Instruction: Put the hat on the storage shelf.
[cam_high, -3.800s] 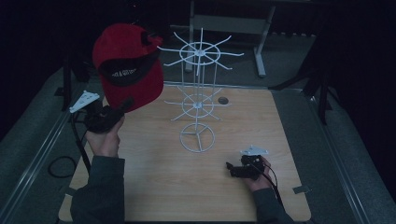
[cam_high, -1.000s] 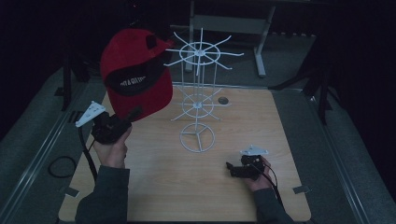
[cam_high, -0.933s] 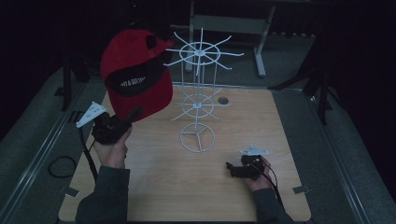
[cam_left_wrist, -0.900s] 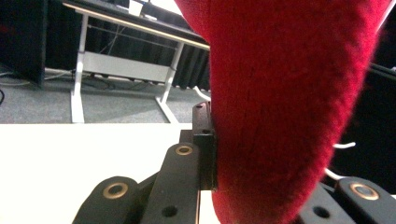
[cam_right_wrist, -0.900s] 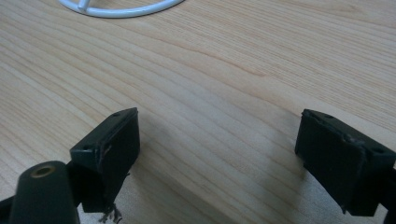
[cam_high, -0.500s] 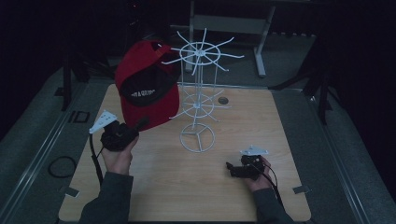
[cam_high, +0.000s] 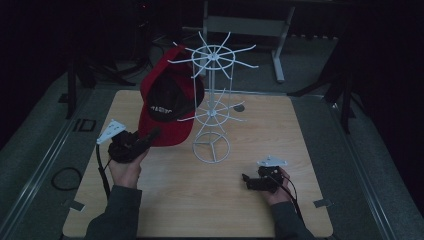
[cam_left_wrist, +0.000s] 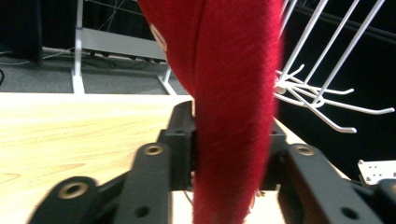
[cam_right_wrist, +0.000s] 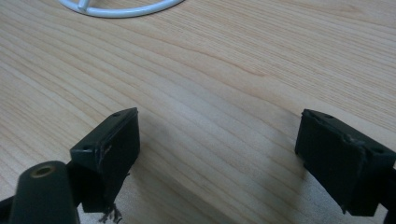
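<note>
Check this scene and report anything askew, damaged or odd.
Frayed threads hang off the right tongs at the base of one pad. The red cap with black lining, clamped by its brim in the left tongs, tilts against the white wire rack.

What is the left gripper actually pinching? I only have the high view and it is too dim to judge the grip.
Observer: In the left gripper view, the left gripper has both jaws pressed on a fold of the red cap.
Operator: Is the right gripper holding anything?
Observer: No. In the right gripper view, the right gripper has its jaws wide apart over bare table.
Operator: How near is the rack on the left side?
Observer: The white rack has hooks just beside the cap; whether they touch, I cannot tell.
</note>
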